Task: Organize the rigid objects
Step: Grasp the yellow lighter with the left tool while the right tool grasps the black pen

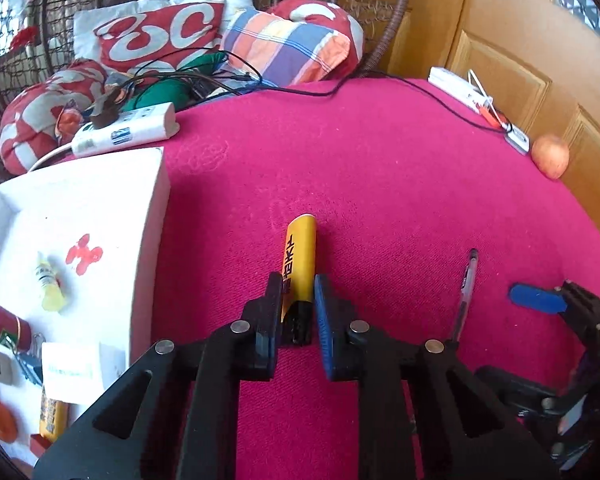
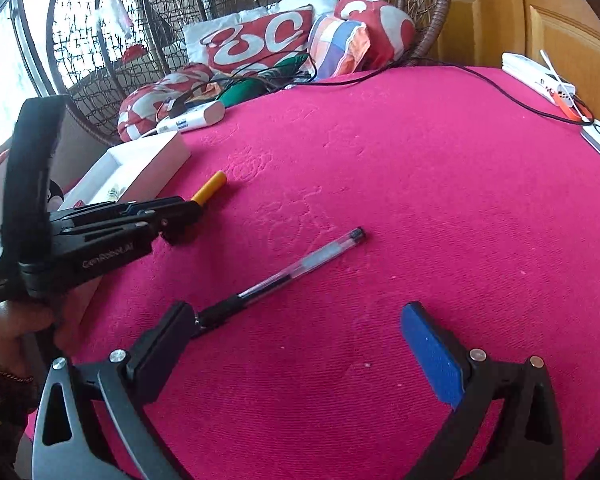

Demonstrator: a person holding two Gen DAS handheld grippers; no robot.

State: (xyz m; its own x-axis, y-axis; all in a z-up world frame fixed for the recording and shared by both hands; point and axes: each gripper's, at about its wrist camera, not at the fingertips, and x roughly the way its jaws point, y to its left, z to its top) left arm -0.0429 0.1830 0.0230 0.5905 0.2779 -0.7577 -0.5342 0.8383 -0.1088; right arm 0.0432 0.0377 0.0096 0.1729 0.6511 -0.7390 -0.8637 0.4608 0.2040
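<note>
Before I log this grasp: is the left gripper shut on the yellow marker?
Shut on it, apparently: the left gripper has both fingers against the sides of the yellow marker, near its black end.

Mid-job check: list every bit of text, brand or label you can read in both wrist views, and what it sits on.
"GenRobot.AI": white lettering on the side of the left gripper.
Yellow marker: black printed characters along its barrel, not legible.
Power strip: small blue label, too blurred.
Red battery in the white box: markings too small.
Pen: no readable print.
</note>
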